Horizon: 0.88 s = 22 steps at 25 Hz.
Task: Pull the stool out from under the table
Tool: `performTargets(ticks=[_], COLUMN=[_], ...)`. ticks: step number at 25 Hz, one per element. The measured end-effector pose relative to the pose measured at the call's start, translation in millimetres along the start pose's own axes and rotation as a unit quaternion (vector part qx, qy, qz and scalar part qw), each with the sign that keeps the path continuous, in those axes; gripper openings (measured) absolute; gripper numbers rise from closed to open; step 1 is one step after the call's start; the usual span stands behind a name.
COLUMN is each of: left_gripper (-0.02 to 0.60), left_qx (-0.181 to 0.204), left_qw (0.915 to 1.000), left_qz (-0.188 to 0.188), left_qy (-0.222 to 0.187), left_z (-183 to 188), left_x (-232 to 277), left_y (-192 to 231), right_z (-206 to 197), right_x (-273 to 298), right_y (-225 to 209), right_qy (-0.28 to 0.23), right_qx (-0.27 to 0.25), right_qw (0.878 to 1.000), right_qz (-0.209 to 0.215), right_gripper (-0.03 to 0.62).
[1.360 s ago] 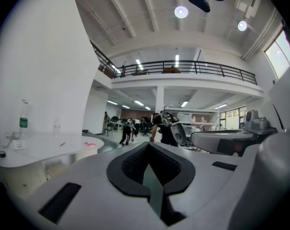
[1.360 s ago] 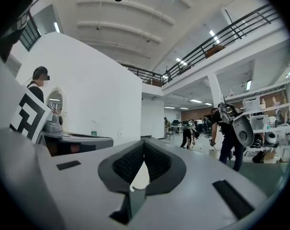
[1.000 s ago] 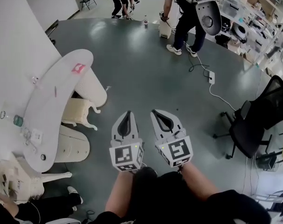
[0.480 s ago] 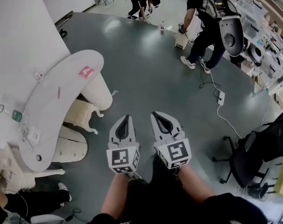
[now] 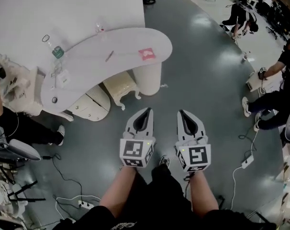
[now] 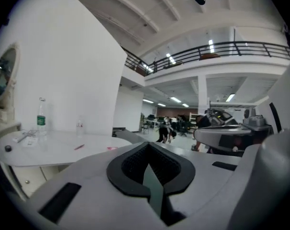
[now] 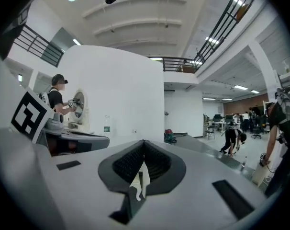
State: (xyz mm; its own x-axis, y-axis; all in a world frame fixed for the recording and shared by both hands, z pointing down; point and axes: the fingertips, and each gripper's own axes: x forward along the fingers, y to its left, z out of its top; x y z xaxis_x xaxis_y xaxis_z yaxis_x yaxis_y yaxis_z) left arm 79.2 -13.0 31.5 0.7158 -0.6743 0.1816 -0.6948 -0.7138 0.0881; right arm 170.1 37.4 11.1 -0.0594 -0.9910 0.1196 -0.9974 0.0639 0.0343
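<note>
Stool [image 5: 121,86] sits partly under the white table [image 5: 94,56]

A: Where does the head view sit?
B: High above, looking steeply down on the left tongs [image 5: 145,110] and right tongs [image 5: 181,112]. The counter [image 5: 116,51] lies ahead-left of them.
A: And the tongs' cameras?
B: Close behind their own tips, facing level ahead. All three views share the green-labelled bottle [image 5: 57,51].

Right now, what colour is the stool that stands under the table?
Cream: the stool is slightly yellower than the white table. The head view shows it best.
</note>
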Motion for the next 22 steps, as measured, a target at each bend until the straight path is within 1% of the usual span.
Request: performTargets(ticks=[3, 5, 8, 11, 14, 16, 18, 20, 22], left_gripper=[0.006, 0.006, 0.006, 0.006, 0.006, 0.006, 0.006, 0.006, 0.006], left_qx=[-0.003, -0.005, -0.006, -0.005, -0.018, -0.025, -0.021, -0.020, -0.028], left_qw=[0.9979, 0.9944, 0.9871, 0.9810, 0.9774, 0.9771, 0.9780, 0.9791, 0.9797], left_qz=[0.062, 0.101, 0.154, 0.187, 0.206, 0.208, 0.205, 0.200, 0.195], left_qy=[0.022, 0.031, 0.042, 0.051, 0.045, 0.037, 0.034, 0.034, 0.038], left_z=[-18, -25, -34, -43, -46, -44, -43, -42, -43], left_x=[-11, -26, -52, -74, -91, -96, -98, -100, -104], left_y=[25, 45, 76, 99, 118, 129, 138, 148, 161], right_z=[-24, -34, -37, -33, -29, -27, -25, -23, -21], right_x=[20, 34, 55, 71, 79, 83, 90, 95, 99], right_y=[2, 14, 46, 80, 108, 123, 136, 149, 162], right_qy=[0.020, 0.032, 0.037, 0.034, 0.034, 0.035, 0.038, 0.043, 0.046], right_qx=[0.010, 0.018, 0.007, -0.015, -0.029, -0.040, -0.054, -0.081, -0.126], right_qw=[0.999, 0.996, 0.991, 0.987, 0.983, 0.981, 0.979, 0.976, 0.970], right_qz=[0.047, 0.076, 0.126, 0.158, 0.177, 0.187, 0.193, 0.198, 0.204], right_gripper=[0.006, 0.006, 0.006, 0.006, 0.006, 0.006, 0.006, 0.006, 0.006])
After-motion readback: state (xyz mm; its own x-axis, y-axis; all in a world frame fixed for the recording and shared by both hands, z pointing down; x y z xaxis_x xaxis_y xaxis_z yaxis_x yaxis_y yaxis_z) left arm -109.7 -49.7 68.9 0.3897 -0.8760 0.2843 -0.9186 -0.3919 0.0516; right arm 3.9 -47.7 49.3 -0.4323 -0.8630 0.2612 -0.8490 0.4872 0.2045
